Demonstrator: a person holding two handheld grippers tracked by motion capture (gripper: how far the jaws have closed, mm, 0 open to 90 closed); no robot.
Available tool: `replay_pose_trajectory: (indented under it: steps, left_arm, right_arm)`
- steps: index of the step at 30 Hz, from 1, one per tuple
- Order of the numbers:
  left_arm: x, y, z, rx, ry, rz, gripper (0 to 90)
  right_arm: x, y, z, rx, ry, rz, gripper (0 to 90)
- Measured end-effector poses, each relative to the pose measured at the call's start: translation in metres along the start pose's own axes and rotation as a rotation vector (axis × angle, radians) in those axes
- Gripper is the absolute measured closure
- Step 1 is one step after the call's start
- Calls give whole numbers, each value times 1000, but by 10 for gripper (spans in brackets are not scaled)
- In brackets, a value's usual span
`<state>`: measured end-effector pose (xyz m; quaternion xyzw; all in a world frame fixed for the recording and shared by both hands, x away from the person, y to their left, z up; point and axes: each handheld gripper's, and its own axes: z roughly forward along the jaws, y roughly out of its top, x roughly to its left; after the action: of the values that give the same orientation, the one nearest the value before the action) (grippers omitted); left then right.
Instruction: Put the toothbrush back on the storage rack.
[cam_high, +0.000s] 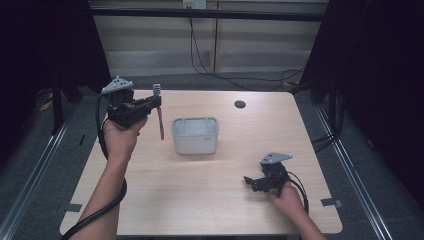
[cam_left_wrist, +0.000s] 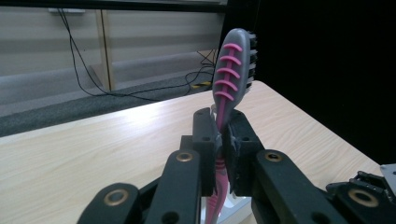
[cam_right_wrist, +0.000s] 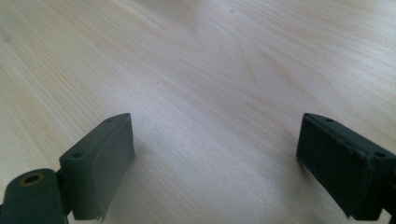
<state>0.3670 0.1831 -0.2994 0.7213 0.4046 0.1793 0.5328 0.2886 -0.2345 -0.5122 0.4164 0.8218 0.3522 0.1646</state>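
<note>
- Currently the left gripper (cam_high: 152, 102) is raised above the left side of the table (cam_high: 150, 200), jaws clamped tight on a pink-and-grey toothbrush (cam_high: 159, 112)
- Toothbrush position: head up, handle hanging down past the jaws, in the air just left of the white basket (cam_high: 195, 135) and not touching it
- Left gripper view: pads pinch the narrow neck just under the toothbrush head (cam_left_wrist: 232, 70); bristles face away, ribbed pink back faces the camera
- Right gripper (cam_high: 256, 181) sits low over the near right of the table, jaws wide apart, nothing between them; bare wood shows between the pads (cam_right_wrist: 100, 163)
- Handling judgement: light, stiff plastic, not fragile; smooth handle could pivot or slip in a two-pad pinch, since most of its length hangs below the grip
- Best hold, as judged: the neck or the rubbery ribbed zone, where the pads get friction
- Basket looks open-topped and light; a knock from the handle could shift it
</note>
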Motion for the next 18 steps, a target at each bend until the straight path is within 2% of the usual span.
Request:
replay_pose_trajectory:
  steps: [6,18]
  left_arm:
    - [-3,9,2,-10,-7,6,841]
    - [-8,16,12,-12,-10,17,840]
  right_arm:
    - [0,0,0,0,0,0,104]
    - [0,0,0,-1,0,2,104]
